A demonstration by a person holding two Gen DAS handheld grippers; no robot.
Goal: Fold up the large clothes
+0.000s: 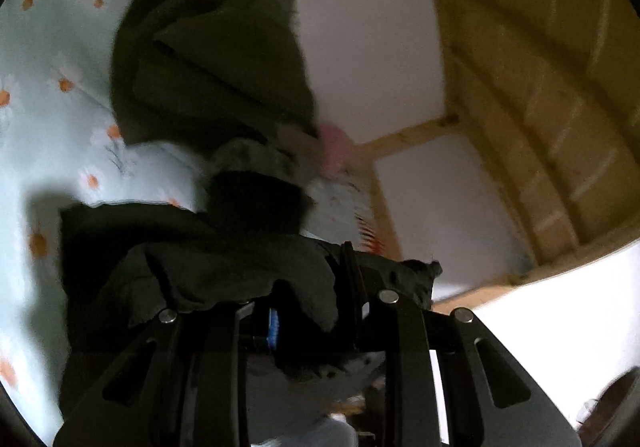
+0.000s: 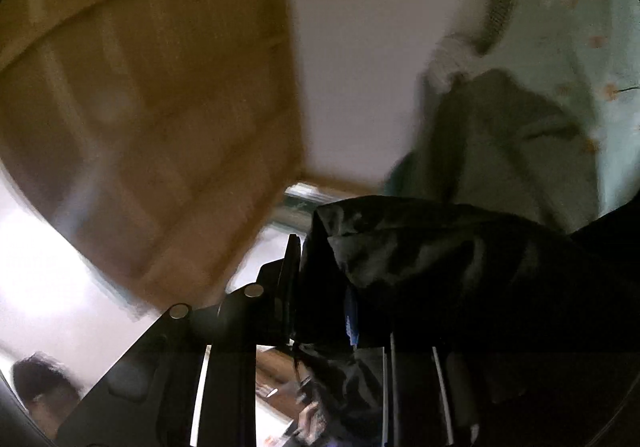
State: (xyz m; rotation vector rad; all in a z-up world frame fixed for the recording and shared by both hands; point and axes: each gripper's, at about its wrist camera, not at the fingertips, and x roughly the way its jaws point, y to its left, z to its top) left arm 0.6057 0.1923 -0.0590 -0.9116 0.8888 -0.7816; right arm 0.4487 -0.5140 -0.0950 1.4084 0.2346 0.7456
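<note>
A large dark olive-green garment [image 1: 208, 67] hangs and drapes over a pale blue bedsheet with orange daisies [image 1: 48, 119]. My left gripper [image 1: 320, 287] is shut on a bunched edge of the garment, which spills over its fingers. In the right wrist view my right gripper [image 2: 320, 271] is shut on another dark fold of the same garment [image 2: 460, 255], which covers its right finger. More of the garment [image 2: 500, 143] hangs beyond against the sheet [image 2: 580, 27]. Both views are blurred by motion.
A wooden slatted bed frame [image 1: 532, 95] and a white wall [image 1: 360, 27] fill the right of the left view; the same wood [image 2: 152, 107] fills the left of the right view. A pink object [image 1: 334, 151] lies by the garment. A person's head [image 2: 44, 387] shows at lower left.
</note>
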